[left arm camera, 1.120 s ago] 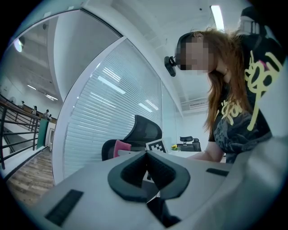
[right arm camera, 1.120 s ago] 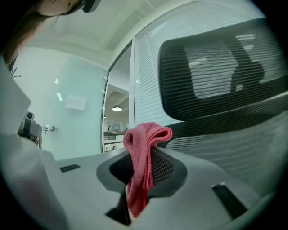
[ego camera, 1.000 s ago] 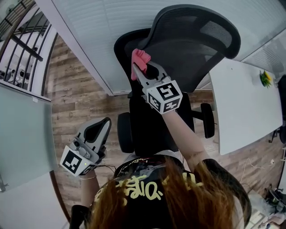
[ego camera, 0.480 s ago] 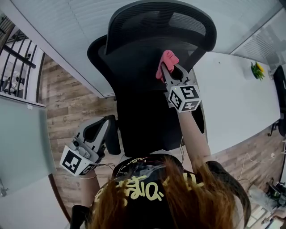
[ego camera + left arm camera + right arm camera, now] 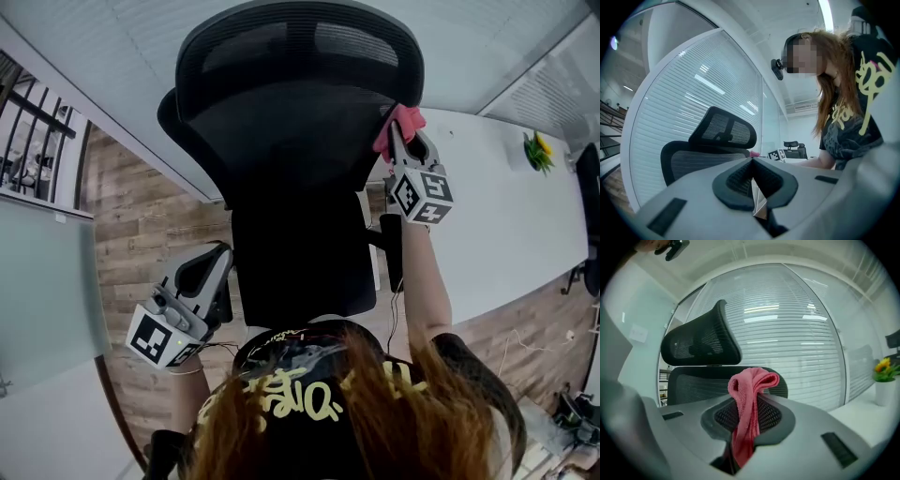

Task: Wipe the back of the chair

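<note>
1. Nearest the camera, the left gripper (image 5: 217,259) hangs low beside the chair seat (image 5: 300,272), as it did a second ago. Its jaws are pressed together with nothing between them.
2. Further out, the right gripper (image 5: 404,137) has moved. A second ago it was at the left edge of the backrest (image 5: 281,131), half a second ago near the middle, and now it is at the right edge.
3. Its jaws are clamped on the pink cloth (image 5: 749,397), which bunches above the pads and hangs down between them. In the head view the cloth touches the backrest's right rim, just below the headrest (image 5: 300,42).
4. That looks like one full sweep across the upper band of the mesh. The lower backrest probably still needs a return pass.
5. Beyond the chair, the white desk (image 5: 497,225) and its small potted plant (image 5: 537,150) stand untouched.
</note>
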A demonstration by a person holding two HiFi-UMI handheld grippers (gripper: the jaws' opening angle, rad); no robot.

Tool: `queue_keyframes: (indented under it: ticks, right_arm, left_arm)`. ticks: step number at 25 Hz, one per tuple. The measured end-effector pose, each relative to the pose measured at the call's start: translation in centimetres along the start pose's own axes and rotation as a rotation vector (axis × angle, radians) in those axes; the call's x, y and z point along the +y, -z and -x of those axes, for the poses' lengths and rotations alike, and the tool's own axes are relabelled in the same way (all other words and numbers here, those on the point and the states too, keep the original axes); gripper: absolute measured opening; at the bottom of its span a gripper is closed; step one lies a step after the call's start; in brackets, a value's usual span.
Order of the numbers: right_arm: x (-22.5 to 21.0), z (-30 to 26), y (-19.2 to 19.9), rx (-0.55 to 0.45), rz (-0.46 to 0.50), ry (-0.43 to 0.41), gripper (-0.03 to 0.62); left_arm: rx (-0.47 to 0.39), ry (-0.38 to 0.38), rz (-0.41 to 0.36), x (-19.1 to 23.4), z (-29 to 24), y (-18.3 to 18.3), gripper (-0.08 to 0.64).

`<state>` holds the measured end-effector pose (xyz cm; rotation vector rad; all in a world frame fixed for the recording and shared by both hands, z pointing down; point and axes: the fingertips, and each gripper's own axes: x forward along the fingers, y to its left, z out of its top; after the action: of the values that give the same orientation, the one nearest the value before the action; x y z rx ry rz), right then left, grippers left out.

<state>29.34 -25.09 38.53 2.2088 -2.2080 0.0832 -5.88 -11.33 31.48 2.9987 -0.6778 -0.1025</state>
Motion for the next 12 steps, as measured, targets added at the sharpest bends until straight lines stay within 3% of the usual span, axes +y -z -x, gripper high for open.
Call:
queue_keyframes:
  ticks: [12]
  right_arm:
    - [-6.1, -1.1, 0.8, 0.014, -0.005, 0.062, 0.067]
  left_arm:
    - [-0.004, -0.048, -0.013, -2.2, -1.6, 0.4, -0.008]
